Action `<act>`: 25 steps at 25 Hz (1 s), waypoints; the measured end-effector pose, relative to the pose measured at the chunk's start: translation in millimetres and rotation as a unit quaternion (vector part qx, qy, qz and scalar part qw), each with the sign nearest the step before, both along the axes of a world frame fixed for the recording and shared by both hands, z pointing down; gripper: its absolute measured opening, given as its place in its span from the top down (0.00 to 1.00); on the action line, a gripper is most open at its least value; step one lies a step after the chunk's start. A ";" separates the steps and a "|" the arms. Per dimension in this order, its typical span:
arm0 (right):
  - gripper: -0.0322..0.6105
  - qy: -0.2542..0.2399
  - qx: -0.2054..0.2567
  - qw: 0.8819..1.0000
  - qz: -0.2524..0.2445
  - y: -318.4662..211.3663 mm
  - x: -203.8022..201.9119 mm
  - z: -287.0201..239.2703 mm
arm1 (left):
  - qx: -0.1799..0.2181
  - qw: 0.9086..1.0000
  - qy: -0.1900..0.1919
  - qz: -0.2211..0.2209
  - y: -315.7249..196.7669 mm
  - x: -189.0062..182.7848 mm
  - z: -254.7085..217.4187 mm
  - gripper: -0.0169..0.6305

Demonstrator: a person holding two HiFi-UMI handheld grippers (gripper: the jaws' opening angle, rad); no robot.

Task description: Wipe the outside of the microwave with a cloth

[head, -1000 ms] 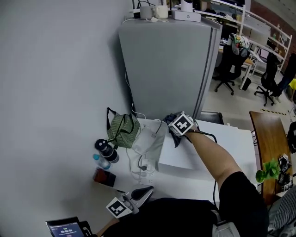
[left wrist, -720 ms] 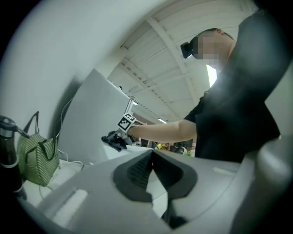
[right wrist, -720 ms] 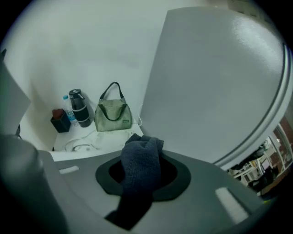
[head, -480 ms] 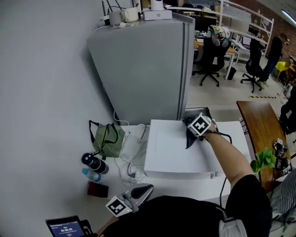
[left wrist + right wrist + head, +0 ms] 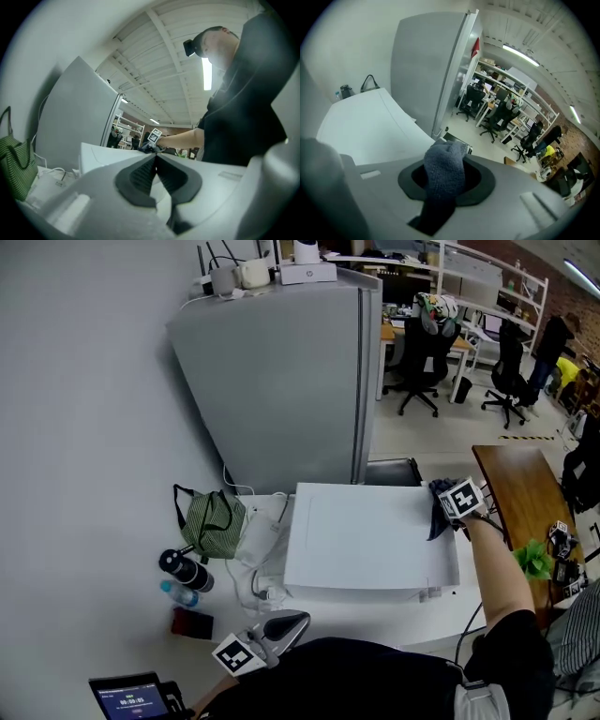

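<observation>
Grey-blue cloth (image 5: 445, 171) clamped in right gripper (image 5: 446, 183), now at the right rear edge of the microwave (image 5: 361, 540) top. One second ago it sat at left rear. Judgement: one pass across the top done; front and sides likely remain. Left gripper (image 5: 155, 171): jaws together, empty, idle near the body.

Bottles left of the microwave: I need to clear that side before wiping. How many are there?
2. A dark bottle near the green bag, and a clear bottle with a blue cap beside it. Others may be hidden.
</observation>
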State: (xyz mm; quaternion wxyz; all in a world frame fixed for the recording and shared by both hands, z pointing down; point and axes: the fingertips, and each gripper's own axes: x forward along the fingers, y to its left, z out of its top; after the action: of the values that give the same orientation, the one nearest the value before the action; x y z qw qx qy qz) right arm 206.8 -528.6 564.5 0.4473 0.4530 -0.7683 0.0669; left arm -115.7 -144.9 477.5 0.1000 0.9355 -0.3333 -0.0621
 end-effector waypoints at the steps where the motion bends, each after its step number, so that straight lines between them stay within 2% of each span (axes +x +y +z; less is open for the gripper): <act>1: 0.82 -0.020 0.008 1.000 -0.016 2.9 -21.7 -8.1 | -0.001 1.000 0.006 -0.008 1.4 -5.3 0.0 0.97; 3: 0.82 -0.081 0.024 0.993 -0.085 16.9 -100.6 -31.9 | -0.001 1.000 0.018 -0.023 4.3 -15.8 -0.9 0.97; 5: 0.82 -0.128 0.029 0.976 -0.174 40.9 -202.5 -52.5 | 0.001 0.999 0.023 -0.033 7.2 -24.2 -2.8 0.97; 7: 0.82 -0.146 0.024 0.955 -0.257 71.7 -300.9 -61.2 | 0.005 0.999 0.021 -0.039 11.3 -30.7 -3.5 0.97; 9: 0.82 -0.136 0.005 0.941 -0.308 97.0 -373.9 -50.1 | 0.006 0.999 0.020 -0.046 15.3 -37.3 -4.1 0.97; 11: 0.82 -0.102 -0.018 0.941 -0.323 108.3 -415.3 -26.5 | 0.006 0.998 0.023 -0.054 18.4 -44.9 -4.8 0.97; 13: 0.82 -0.072 -0.030 0.943 -0.325 109.5 -432.4 -10.2 | 0.008 0.998 0.025 -0.060 21.1 -50.6 -5.6 0.97; 16: 0.82 -0.061 -0.041 0.947 -0.312 99.5 -416.7 -0.4 | 0.009 0.998 0.028 -0.063 22.0 -54.2 -7.1 0.97; 18: 0.82 -0.057 -0.048 0.952 -0.298 94.7 -383.4 0.4 | 0.012 0.998 0.029 -0.057 20.6 -51.7 -8.4 0.97; 21: 0.82 -0.037 -0.042 0.966 -0.252 80.2 -293.3 4.9 | 0.017 0.999 0.022 -0.035 17.1 -36.7 -10.1 0.97; 25: 0.82 -0.026 -0.034 0.988 -0.147 67.5 -135.0 3.6 | 0.023 1.000 0.017 -0.001 10.0 -7.9 -11.8 0.97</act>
State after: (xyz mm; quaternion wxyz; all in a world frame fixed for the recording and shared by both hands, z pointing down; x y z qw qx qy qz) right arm 71.7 -461.1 568.1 0.4473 0.3181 -0.8350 0.0386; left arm -123.6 -134.9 465.7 0.0838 0.9358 -0.3313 -0.0864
